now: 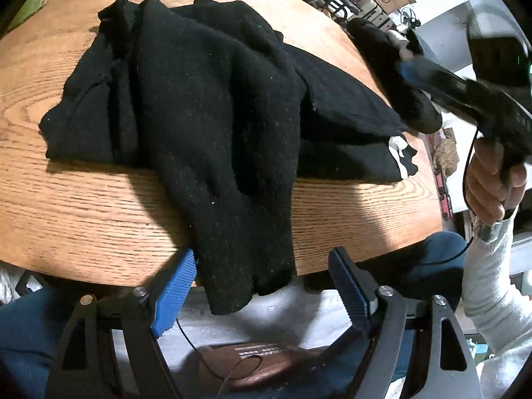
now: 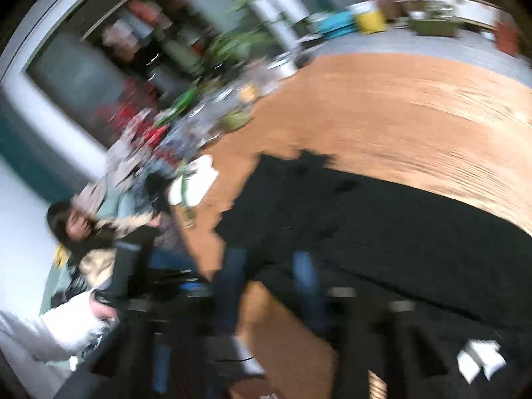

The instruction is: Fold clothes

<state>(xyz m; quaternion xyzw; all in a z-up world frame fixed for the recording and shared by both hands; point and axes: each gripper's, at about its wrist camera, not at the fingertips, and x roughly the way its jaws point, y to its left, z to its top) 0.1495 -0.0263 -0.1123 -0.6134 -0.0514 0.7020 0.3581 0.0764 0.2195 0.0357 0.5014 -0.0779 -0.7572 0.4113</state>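
On the round wooden surface [image 1: 83, 199], the black sweater [image 1: 199, 99] lies bunched, one sleeve [image 1: 246, 239] hanging over the near edge between the left gripper's [image 1: 262, 286] blue fingers [image 1: 174, 294], which stand spread wide and grasp nothing. Off to the right, the right gripper [image 1: 404, 55], held by a hand [image 1: 492, 186] in a pale sleeve, has its fingers clenched on a lifted fold of the same black fabric; its own view is motion-blurred.
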